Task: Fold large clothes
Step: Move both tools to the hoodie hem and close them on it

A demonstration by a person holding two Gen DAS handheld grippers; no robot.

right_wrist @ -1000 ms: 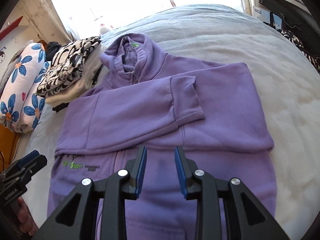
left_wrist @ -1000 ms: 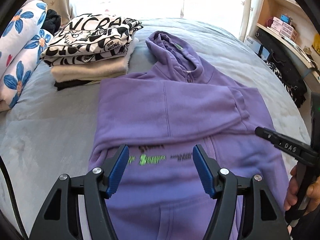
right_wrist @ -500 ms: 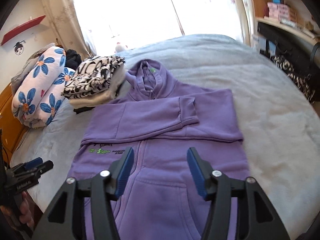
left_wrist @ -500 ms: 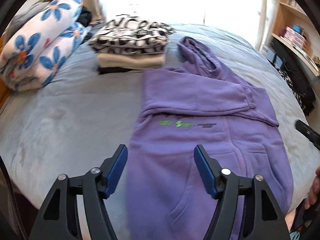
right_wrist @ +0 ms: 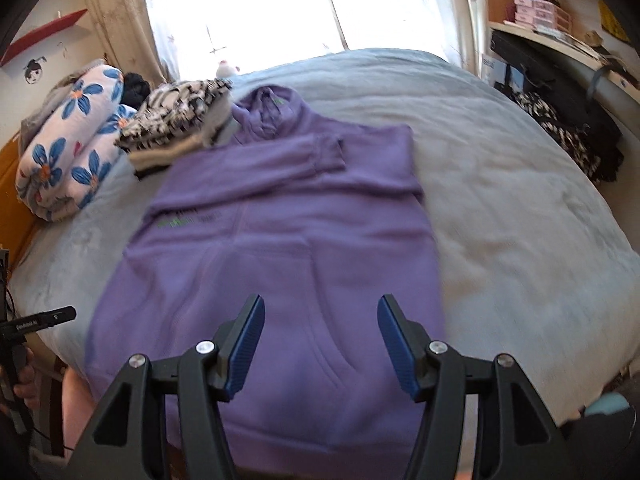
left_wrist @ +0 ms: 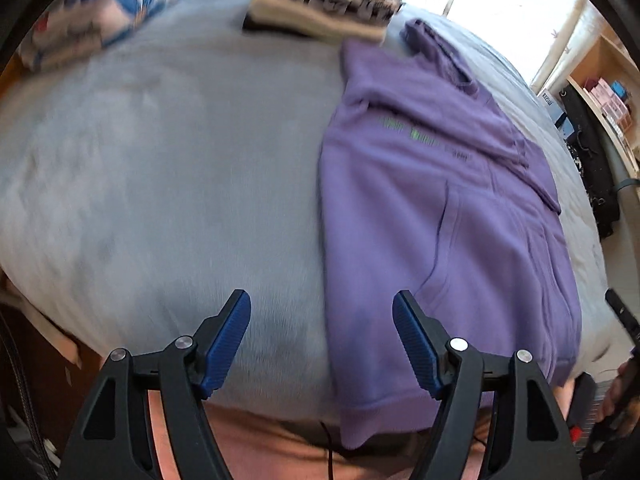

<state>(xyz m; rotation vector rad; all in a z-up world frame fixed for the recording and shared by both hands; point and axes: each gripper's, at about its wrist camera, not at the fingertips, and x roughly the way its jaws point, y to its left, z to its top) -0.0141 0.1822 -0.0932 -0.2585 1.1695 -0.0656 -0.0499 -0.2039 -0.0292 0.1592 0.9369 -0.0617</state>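
Note:
A purple hoodie [right_wrist: 280, 240] lies flat on the grey bed [right_wrist: 520, 220], front up, hood toward the window, both sleeves folded across the chest. Its hem hangs over the bed's near edge. In the left wrist view the hoodie [left_wrist: 460, 208] lies to the right. My left gripper [left_wrist: 322, 336] is open and empty above the bed's near edge, at the hoodie's left hem corner. My right gripper [right_wrist: 320, 344] is open and empty above the hoodie's pocket near the hem.
A stack of folded clothes [right_wrist: 176, 128], black-and-white on top, sits by the hood. A floral bundle [right_wrist: 68, 152] lies at the far left. Shelves and dark bags [right_wrist: 568, 120] stand to the right of the bed.
Both grippers have pulled back toward the bed's near edge and the hoodie's hem. The right gripper has opened wide. The left gripper has shifted left, off the hoodie's chest.

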